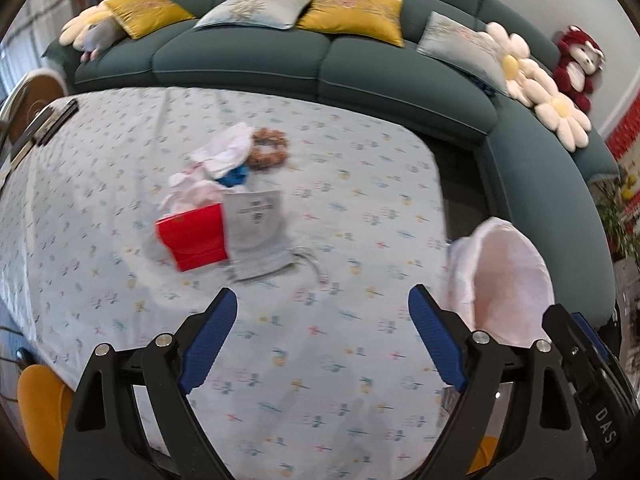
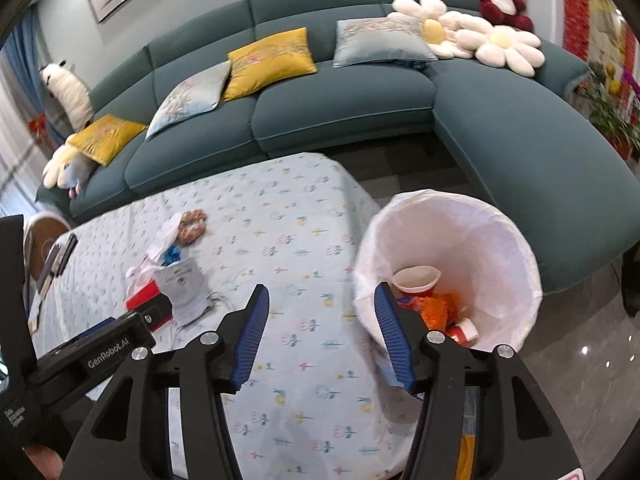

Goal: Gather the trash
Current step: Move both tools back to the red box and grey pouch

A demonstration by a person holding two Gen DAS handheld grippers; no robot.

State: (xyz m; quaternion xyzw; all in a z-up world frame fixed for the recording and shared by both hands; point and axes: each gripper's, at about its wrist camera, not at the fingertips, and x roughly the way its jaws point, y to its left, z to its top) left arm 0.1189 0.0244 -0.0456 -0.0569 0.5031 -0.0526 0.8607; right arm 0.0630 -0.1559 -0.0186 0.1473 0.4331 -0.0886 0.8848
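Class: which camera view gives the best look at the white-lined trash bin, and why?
The right wrist view: the trash bin shows its open mouth, with a red cup and orange wrappers inside. The left wrist view shows only its white liner from outside, partly behind the claw.

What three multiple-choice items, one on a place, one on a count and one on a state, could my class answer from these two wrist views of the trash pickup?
1. Where does the white-lined bin stand?
A. On the sofa
B. Beside the table's right edge
C. Under the table

2. How many yellow cushions lie on the sofa?
A. One
B. Two
C. Four

3. How do both grippers stand?
A. Open and empty
B. Shut on a cup
C. Shut on paper

Answers:
1 B: the bin sits just off the patterned tablecloth, on the floor side.
2 B: two yellow cushions show in both views.
3 A: the left gripper and right gripper have their blue fingers spread with nothing between; the red cup already lies in the bin.
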